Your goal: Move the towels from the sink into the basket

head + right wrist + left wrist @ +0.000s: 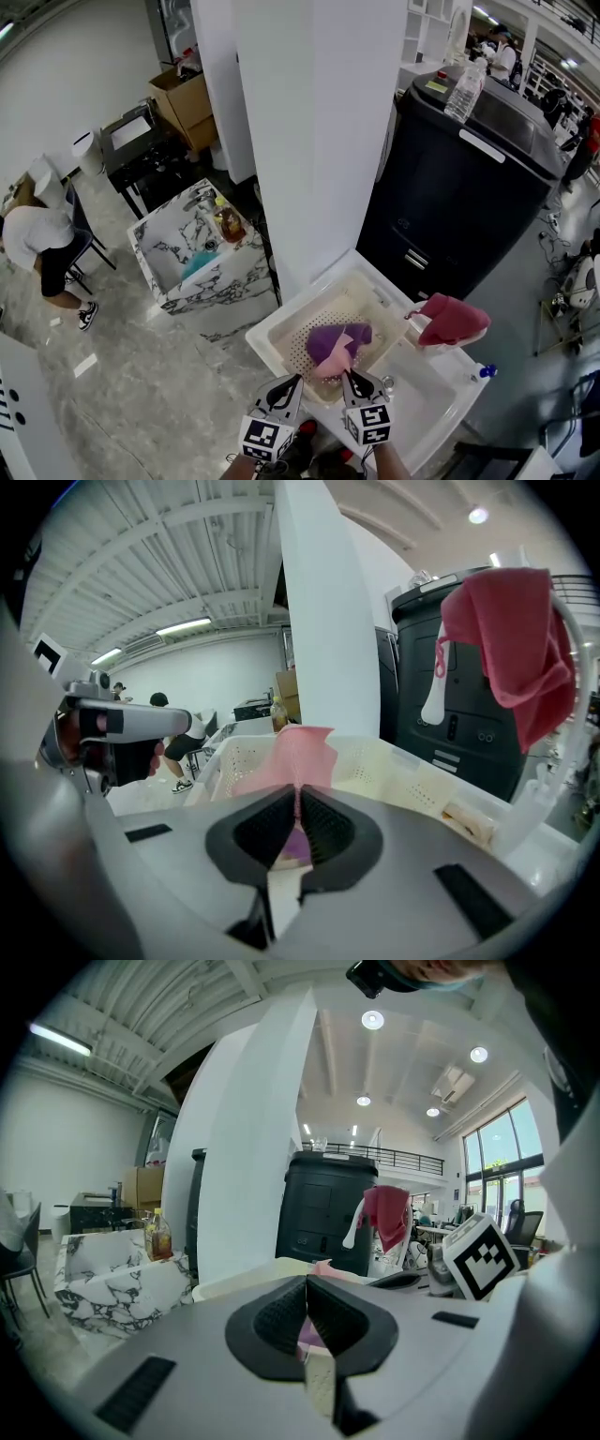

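Here, the left gripper and the right gripper sit side by side at the near edge of the cream perforated plastic basket. Both sets of fingers are pinched tight on the same pink and purple towel bundle. In the left gripper view a sliver of that cloth shows between the closed fingers. In the right gripper view a pink fold stands up just beyond them. The bundle spreads away from the fingers over the basket's middle; whether its far end rests on the basket floor cannot be told. Just right of the basket lies the white sink basin. A dark red cloth towel hangs draped above the basin's far right side, well apart from both grippers. Beyond stands a tall black cabinet
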A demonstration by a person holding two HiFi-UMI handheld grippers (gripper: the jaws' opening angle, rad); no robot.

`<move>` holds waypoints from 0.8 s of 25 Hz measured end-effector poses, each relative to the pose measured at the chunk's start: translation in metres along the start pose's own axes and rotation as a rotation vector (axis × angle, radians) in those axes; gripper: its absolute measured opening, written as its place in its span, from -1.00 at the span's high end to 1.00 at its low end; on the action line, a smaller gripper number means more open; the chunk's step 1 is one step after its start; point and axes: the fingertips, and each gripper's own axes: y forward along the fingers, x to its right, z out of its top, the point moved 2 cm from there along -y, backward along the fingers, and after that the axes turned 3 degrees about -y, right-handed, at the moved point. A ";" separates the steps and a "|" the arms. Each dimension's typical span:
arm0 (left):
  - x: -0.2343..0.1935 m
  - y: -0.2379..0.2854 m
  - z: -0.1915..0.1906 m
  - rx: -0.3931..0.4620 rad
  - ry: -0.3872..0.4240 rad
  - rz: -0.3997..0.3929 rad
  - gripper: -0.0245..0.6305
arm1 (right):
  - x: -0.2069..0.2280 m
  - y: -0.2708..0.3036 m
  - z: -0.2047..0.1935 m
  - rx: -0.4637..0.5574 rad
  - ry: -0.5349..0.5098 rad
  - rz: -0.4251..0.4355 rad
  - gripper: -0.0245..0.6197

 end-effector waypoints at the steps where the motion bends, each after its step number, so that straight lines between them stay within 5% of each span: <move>1: -0.001 0.000 0.000 -0.002 -0.001 0.000 0.90 | 0.000 0.001 -0.001 -0.006 0.002 -0.002 0.80; 10: 0.001 -0.005 -0.003 -0.015 -0.001 -0.007 0.90 | -0.002 0.002 -0.007 -0.024 0.015 -0.013 0.80; 14: 0.003 -0.008 -0.001 -0.014 0.003 -0.013 0.90 | -0.008 -0.002 -0.004 -0.004 0.045 0.019 0.38; 20: 0.005 -0.010 0.000 -0.007 0.011 -0.024 0.90 | -0.011 -0.009 0.000 0.022 0.054 0.009 0.33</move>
